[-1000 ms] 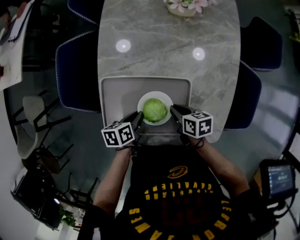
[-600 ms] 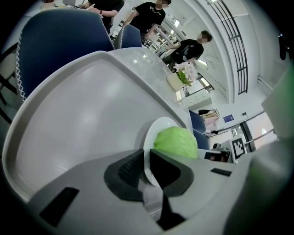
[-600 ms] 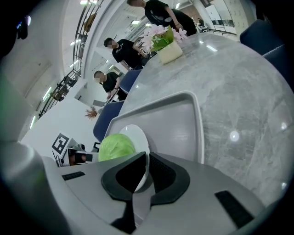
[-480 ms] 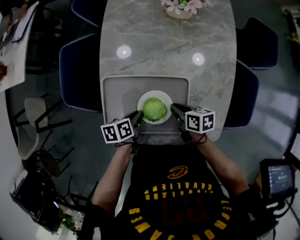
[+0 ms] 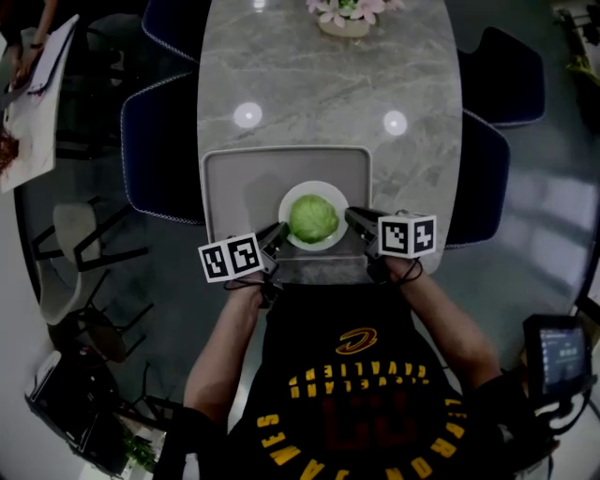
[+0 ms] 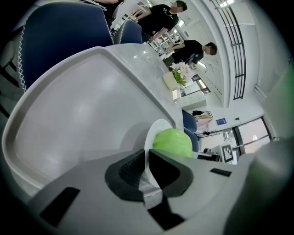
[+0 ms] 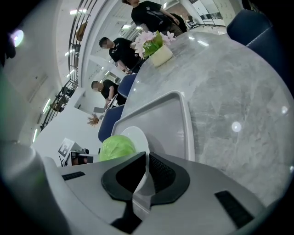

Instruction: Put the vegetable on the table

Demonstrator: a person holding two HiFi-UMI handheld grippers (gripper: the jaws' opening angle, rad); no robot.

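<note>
1. Grey marbled oval desk, dark blue chairs along both long sides; flower pot at the end far from the tray
2. Grey tray lies at the desk's near end, long side across
3. White plate is over the near middle of the tray; whether it rests on the tray or is raised off it cannot be told
4. Green cabbage, round, sits in the plate's centre, so within the tray's outline and not on bare desk
5. Left hand-held gripper: at the tray's near edge, jaws pinching the plate's left rim, rim edge-on between the dark pads
6. Right hand-held gripper: opposite side, jaws pinching the plate's right rim in the same way
7. Both gripper views show people standing beyond the far end of the tray, behind the flowers
</note>
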